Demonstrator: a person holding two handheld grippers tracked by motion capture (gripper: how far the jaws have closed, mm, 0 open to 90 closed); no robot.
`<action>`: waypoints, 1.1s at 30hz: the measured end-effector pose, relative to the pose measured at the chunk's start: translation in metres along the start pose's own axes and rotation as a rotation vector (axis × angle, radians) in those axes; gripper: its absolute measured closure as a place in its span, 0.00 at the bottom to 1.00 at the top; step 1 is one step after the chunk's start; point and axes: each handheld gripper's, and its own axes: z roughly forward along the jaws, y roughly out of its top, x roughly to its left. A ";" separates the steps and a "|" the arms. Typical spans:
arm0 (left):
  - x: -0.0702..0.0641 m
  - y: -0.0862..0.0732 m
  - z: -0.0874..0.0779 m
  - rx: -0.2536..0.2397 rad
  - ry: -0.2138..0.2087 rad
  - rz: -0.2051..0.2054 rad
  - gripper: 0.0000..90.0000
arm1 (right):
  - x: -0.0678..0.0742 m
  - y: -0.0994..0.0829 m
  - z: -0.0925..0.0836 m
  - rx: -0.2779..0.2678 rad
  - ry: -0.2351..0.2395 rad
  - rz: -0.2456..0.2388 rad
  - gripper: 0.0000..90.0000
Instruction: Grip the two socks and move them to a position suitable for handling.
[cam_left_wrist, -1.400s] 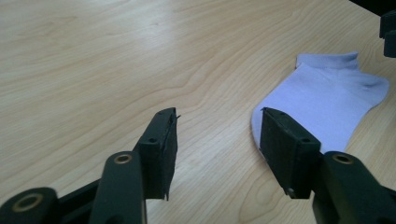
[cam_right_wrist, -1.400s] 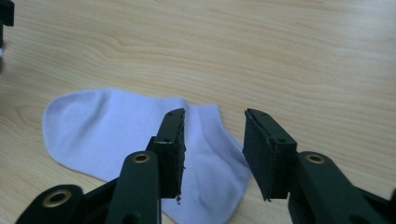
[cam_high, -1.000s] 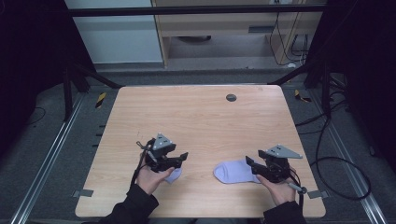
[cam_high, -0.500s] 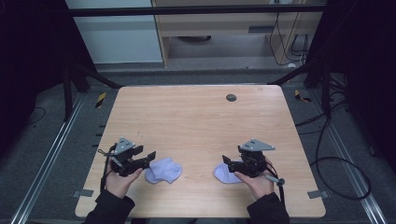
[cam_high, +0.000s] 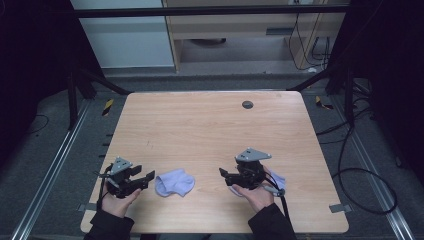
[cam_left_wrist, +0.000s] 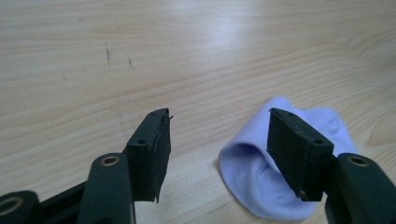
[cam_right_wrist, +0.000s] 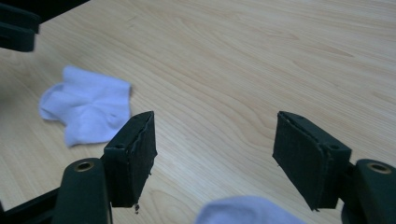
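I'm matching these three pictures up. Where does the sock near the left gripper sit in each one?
High view: the left sock lies low and left of centre, just right of the left gripper.
Left gripper view: lower right, partly behind the right-hand jaw.
Right gripper view: upper left, flat on the table.
Shared landmark: the wooden table, whose grain runs under the sock in all three.

A lab recording bay: wooden bench (cam_high: 210, 130) framed by dark metal struts (cam_high: 210, 9), floor rails (cam_high: 50, 170) and loose cables (cam_high: 365, 175).
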 end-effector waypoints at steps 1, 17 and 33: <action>0.000 -0.002 0.001 0.009 0.000 0.001 0.43 | 0.003 0.001 0.002 -0.001 0.005 -0.006 0.35; -0.005 -0.019 0.003 0.077 -0.018 0.005 0.59 | 0.062 0.008 0.043 0.053 0.137 -0.107 0.58; -0.019 -0.026 0.017 0.156 -0.043 0.060 0.69 | 0.096 -0.008 0.085 0.138 0.212 -0.164 0.68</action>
